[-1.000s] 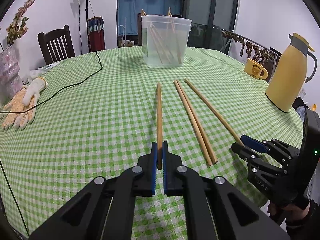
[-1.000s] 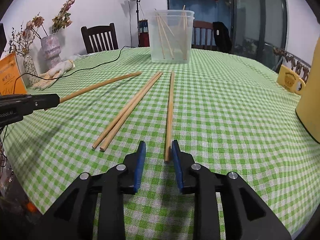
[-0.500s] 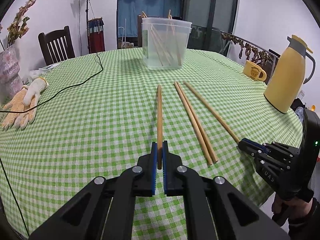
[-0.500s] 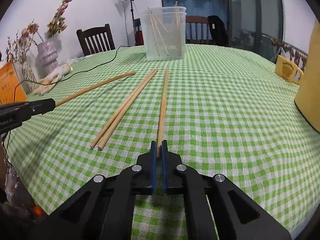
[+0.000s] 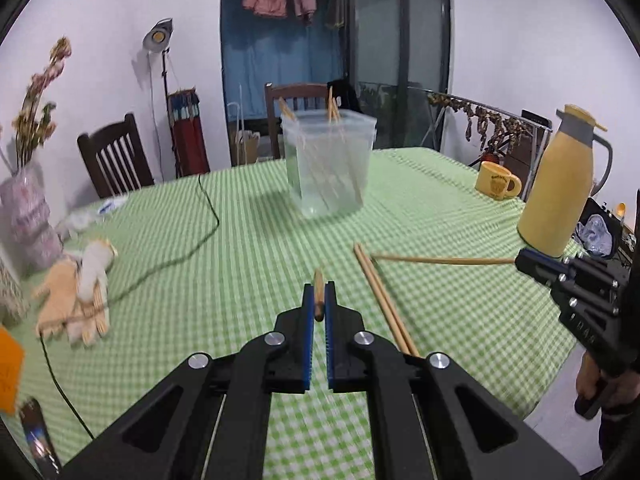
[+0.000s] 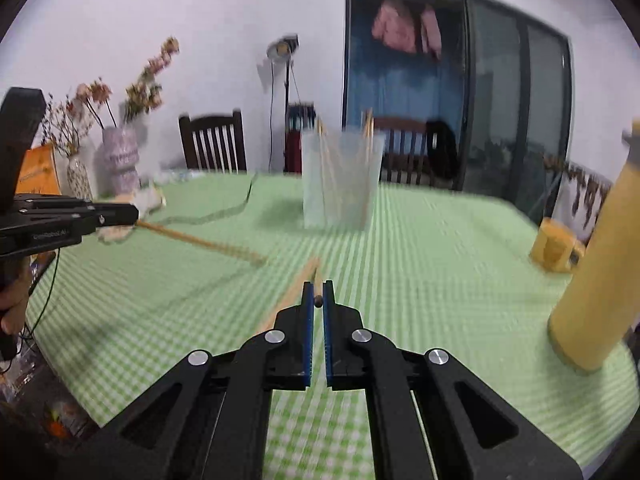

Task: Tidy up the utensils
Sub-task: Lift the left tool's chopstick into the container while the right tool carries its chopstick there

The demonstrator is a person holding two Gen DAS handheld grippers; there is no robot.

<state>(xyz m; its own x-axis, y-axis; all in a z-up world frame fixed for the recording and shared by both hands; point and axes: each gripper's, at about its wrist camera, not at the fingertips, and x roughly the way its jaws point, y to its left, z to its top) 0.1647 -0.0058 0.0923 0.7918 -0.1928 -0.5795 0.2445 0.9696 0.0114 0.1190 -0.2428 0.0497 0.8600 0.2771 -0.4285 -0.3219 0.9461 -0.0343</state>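
Both tongs have risen off the desk (image 5: 240, 232) since the earlier frames, each carrying one chopstick up with it. Left tongs (image 5: 319, 300) are pinching a chopstick (image 5: 318, 294) by its near end; it points away toward the tub (image 5: 328, 168). Right tongs (image 6: 318, 300), spread a second ago, are now pressed onto theirs (image 6: 317, 286) (seen from the left camera it juts out leftward, level, above the cloth). Two chopsticks (image 5: 380, 296) remain flat on the desk between the tongs, pointing toward the tub. Open cloth lies between tongs and tub. A flask (image 5: 560, 184) and mug (image 5: 498, 186) sit near the right edge; gloves (image 5: 80, 296) and a cable (image 5: 192, 240) lie left.
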